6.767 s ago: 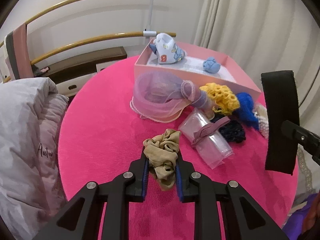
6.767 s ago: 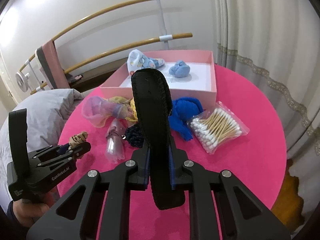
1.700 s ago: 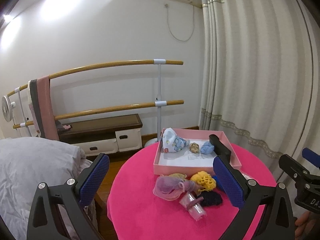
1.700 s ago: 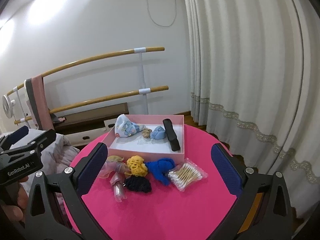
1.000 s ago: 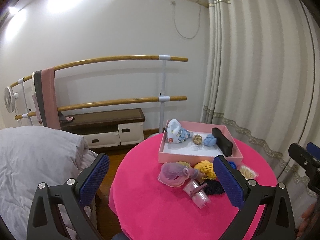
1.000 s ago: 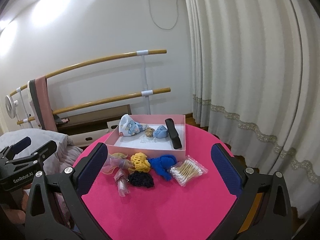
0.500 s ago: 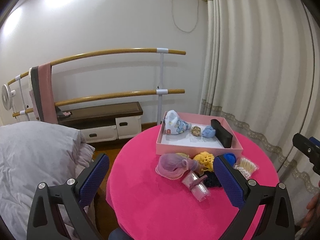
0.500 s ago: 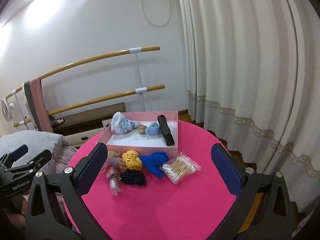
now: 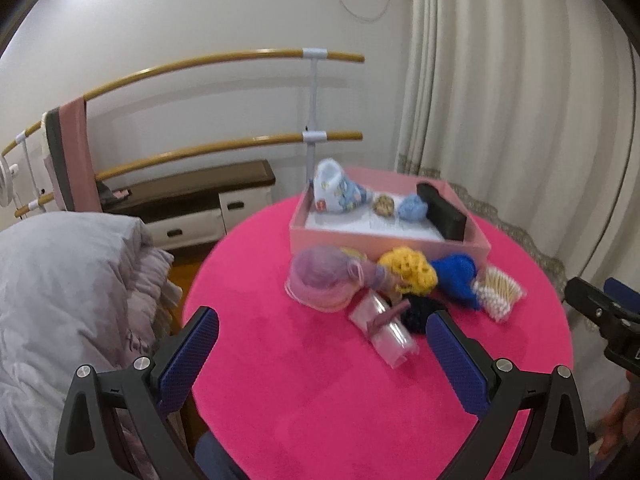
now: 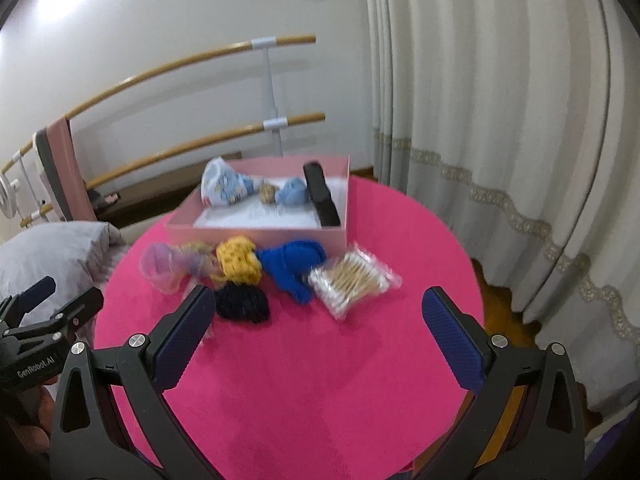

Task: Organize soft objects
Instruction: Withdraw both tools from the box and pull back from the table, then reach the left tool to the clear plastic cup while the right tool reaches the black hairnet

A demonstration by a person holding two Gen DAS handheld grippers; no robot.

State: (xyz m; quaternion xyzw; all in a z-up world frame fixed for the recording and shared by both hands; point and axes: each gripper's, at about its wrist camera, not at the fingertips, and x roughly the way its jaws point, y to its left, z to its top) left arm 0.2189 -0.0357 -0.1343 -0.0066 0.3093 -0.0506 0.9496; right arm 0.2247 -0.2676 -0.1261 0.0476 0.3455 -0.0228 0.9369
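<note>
A pink box stands at the far side of the round pink table. In it lie a patterned white cloth, a tan scrunchie, a light blue piece and a black band. In front of the box lie a sheer pink cloth, a yellow knit piece, a blue knit piece and a dark knit piece. My left gripper and right gripper are open, empty, above the near table.
A clear plastic tube with a pink clip and a bag of cotton swabs lie near the soft pieces. Grey bedding is at the left. Curtains hang at the right; wooden wall bars run behind.
Both grippers have let go of the tan scrunchie and black band, which now lie in the box. Over the last second both have come lower and closer to the table.
</note>
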